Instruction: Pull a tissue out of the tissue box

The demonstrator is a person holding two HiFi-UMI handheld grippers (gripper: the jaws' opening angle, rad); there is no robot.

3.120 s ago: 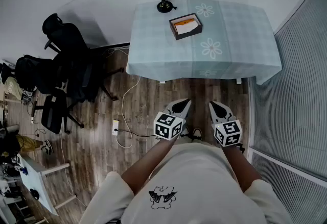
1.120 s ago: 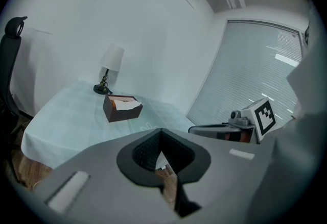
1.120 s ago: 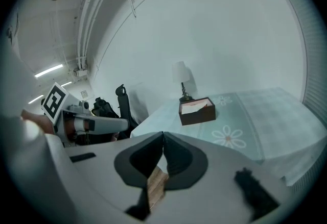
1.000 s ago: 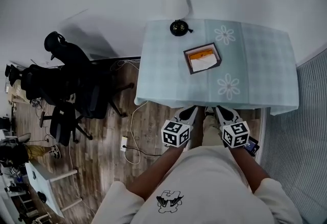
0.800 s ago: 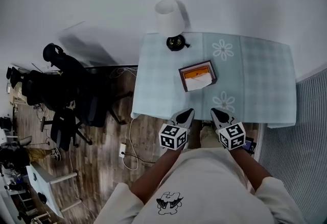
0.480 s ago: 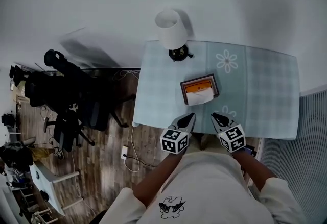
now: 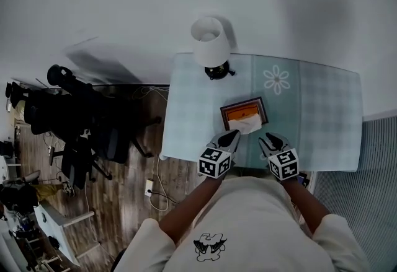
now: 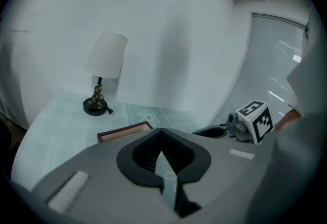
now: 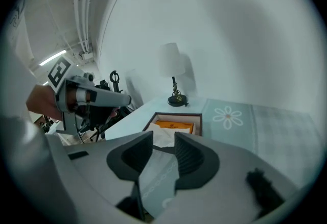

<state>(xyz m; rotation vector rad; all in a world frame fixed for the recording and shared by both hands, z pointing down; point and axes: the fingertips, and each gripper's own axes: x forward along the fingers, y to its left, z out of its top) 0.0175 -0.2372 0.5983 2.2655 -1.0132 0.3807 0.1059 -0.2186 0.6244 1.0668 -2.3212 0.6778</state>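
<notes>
A dark wooden tissue box (image 7: 245,114) with an orange inside lies on the pale blue tablecloth, and a white tissue (image 7: 250,123) sticks out at its near side. My left gripper (image 7: 229,135) hovers just short of the box's near left corner, jaws together and empty. In the left gripper view the box (image 8: 125,131) shows beyond the closed tips (image 8: 161,130). My right gripper (image 7: 268,137) is at the box's near right; its jaws are opening. In the right gripper view the tissue (image 9: 162,138) lies ahead beyond the parted jaws (image 9: 163,140), with nothing between them.
A table lamp (image 7: 209,48) with a white shade stands at the table's far left, behind the box. The table (image 7: 322,116) sits against a white wall. Black office chairs (image 7: 68,109) and a floor cable (image 7: 155,178) are to the left; ribbed blinds (image 7: 372,190) are on the right.
The person has walked up to the table, and both grippers have moved forward from the floor side to the box's near edge. The right jaws have parted.
</notes>
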